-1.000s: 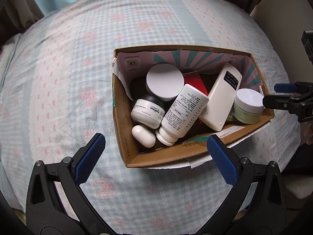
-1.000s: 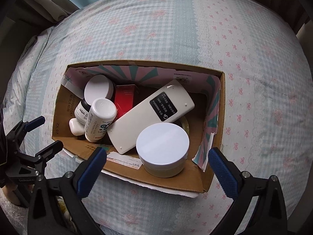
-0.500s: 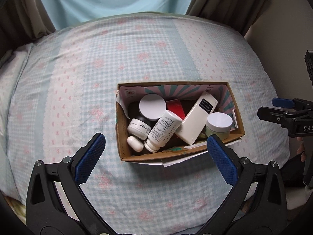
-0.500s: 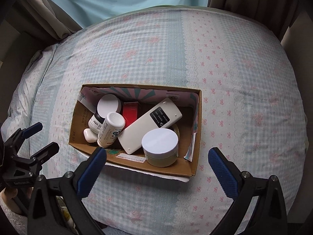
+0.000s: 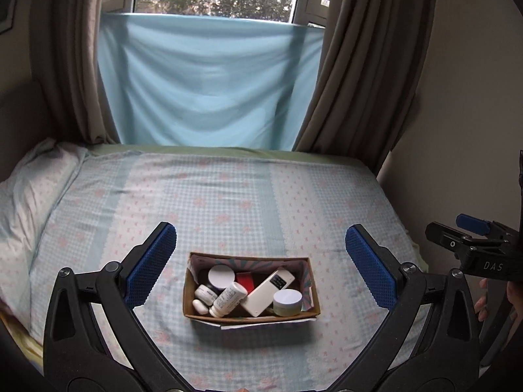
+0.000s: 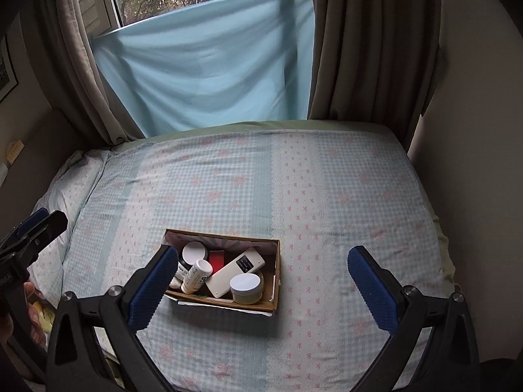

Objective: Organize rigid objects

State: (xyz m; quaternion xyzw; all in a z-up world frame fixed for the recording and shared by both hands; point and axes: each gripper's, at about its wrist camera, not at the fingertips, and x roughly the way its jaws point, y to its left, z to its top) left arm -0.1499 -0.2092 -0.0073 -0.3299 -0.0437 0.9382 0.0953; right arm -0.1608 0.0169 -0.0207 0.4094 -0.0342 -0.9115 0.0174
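A cardboard box (image 5: 250, 314) sits on the bed (image 5: 228, 196), toward 6 o'clock in both views, packed with a white remote (image 5: 266, 289), a bottle (image 5: 228, 299), a red packet (image 5: 245, 281) and jars. Left tool (image 5: 261, 269) and right tool (image 6: 261, 285) both hang above it — blue pads wide apart, gripping nothing.

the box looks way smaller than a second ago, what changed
Both open grippers, left gripper and right gripper, pulled up and back from the cardboard box, bringing the bed and window into view. Nothing was grasped or released. The box's jars, bottle and remote lie as before.
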